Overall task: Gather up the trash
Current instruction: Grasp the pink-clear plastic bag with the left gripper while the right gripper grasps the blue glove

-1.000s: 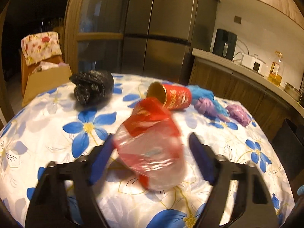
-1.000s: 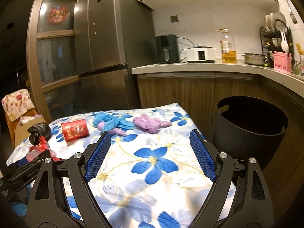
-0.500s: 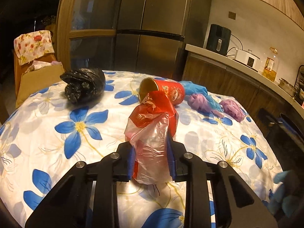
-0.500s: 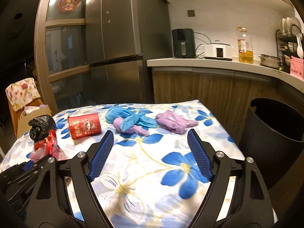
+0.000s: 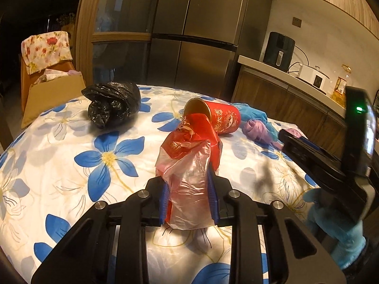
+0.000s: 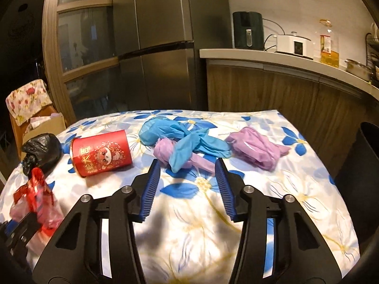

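The red-and-clear plastic bag (image 5: 189, 172), one piece of the trash, is pinched between the closed jaws of the left gripper (image 5: 188, 198), just above the flower-print bench (image 5: 71, 142). The right gripper (image 6: 187, 187) hovers with jaws wide apart and empty, facing the blue glove (image 6: 182, 139) and purple glove (image 6: 257, 146). The pick-up step seems done; next, the bag likely needs carrying to the black bin (image 6: 362, 165), without brushing the tipped red canister (image 5: 218, 118).
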The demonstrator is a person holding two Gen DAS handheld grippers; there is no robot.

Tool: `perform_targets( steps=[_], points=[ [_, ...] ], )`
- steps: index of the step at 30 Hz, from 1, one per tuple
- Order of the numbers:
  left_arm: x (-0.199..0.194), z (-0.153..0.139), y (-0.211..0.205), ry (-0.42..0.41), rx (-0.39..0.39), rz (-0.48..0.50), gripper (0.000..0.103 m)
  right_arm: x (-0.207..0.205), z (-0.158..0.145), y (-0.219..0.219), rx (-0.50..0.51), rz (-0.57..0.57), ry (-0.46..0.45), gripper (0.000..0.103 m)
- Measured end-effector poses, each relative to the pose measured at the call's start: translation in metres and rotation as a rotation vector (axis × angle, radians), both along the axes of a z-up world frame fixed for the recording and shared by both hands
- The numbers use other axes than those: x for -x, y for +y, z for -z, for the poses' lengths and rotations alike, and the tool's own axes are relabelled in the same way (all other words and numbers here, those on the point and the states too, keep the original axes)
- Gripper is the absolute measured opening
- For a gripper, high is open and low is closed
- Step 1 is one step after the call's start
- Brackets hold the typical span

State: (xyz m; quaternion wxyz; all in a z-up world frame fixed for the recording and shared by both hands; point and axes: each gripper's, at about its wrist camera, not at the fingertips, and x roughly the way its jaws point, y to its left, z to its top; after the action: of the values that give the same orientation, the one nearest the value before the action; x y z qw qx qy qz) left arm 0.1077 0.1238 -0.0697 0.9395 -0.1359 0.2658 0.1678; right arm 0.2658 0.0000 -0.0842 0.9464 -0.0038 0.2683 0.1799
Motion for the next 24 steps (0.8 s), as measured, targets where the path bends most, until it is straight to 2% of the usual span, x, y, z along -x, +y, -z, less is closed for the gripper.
perform_targets(
  steps=[8,10,12,17,24],
  points=[
    [-0.004,0.002,0.007,0.005,0.028,0.005,0.028,-0.028,0.015,0.011,-0.004,-0.008,0.083,0.024],
    [-0.004,0.002,0.007,0.006,0.029,0.007,0.028,-0.030,0.017,0.011,-0.005,-0.015,0.093,0.011],
    [-0.004,0.002,0.007,0.007,0.029,0.007,0.028,-0.029,0.017,0.009,-0.018,-0.019,0.089,0.004],
    [-0.003,0.001,0.007,0.003,0.025,0.005,0.028,-0.018,0.004,-0.001,-0.062,-0.019,0.035,0.001],
    [0.003,-0.006,0.003,-0.016,0.005,-0.005,0.028,0.007,-0.030,-0.027,-0.078,-0.009,-0.073,0.000]
  ],
)
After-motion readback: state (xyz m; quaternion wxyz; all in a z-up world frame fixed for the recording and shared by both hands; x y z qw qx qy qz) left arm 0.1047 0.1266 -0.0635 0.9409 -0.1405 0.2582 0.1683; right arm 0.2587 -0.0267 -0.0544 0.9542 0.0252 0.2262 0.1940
